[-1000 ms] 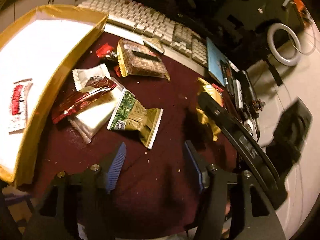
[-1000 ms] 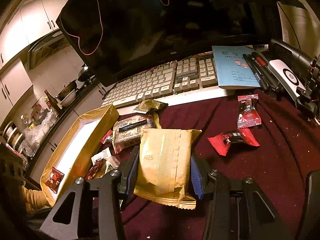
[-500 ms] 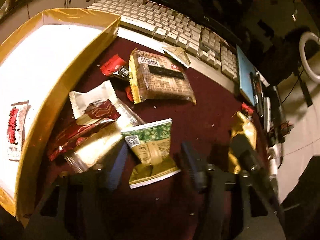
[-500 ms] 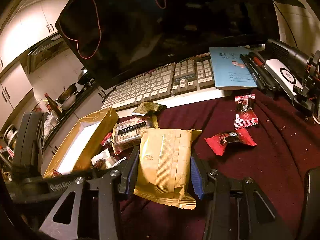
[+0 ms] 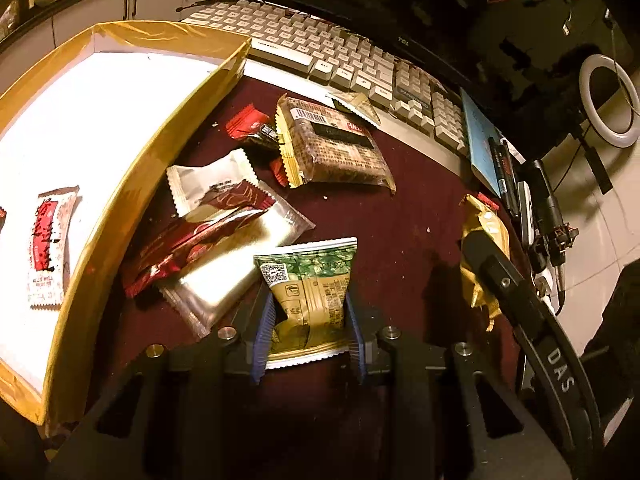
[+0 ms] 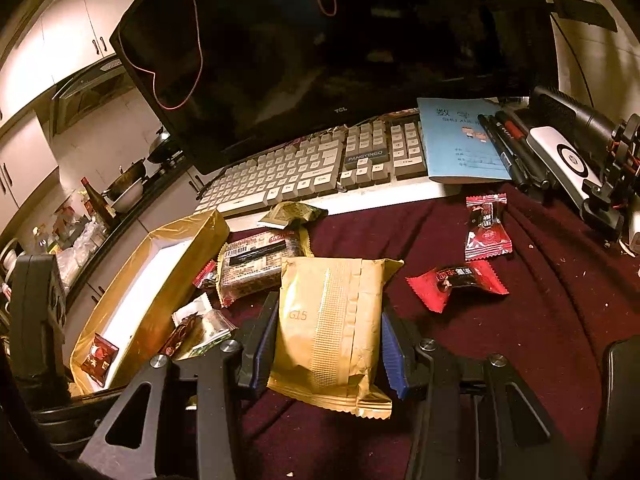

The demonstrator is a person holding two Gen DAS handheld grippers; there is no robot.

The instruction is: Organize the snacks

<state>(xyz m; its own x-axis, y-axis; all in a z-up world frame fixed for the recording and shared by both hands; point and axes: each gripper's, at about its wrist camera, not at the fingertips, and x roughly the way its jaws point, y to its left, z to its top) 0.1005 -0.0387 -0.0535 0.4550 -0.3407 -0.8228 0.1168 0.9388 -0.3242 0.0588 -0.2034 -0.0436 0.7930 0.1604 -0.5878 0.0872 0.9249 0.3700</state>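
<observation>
**Two packets pinched, box waiting at the cloth's left edge**

The left gripper (image 5: 308,330) had its blue ribbed jaws closed on the lower half of a green-and-gold crinkled foil snack packet (image 5: 310,296), whose sides buckled inward under the squeeze. The right gripper (image 6: 328,344) clamped a larger gold foil pillow packet (image 6: 332,328) across its middle. Both looked light, soft and slippery, likely holding crushable contents, so a grip across the padded body rather than the thin serrated seals seemed wisest. Just left of the green packet lay a silver foil packet (image 5: 236,264) under a dark red wrapper (image 5: 188,240); beyond sat a brown clear-wrapped bar (image 5: 336,148). A gold-walled shallow cardboard box (image 5: 168,144) with a white floor ran along the left edge of the maroon cloth (image 5: 408,216), holding a red-and-white sachet (image 5: 48,240). Two red candy wrappers (image 6: 460,280) lay toward the cloth's right side.
</observation>
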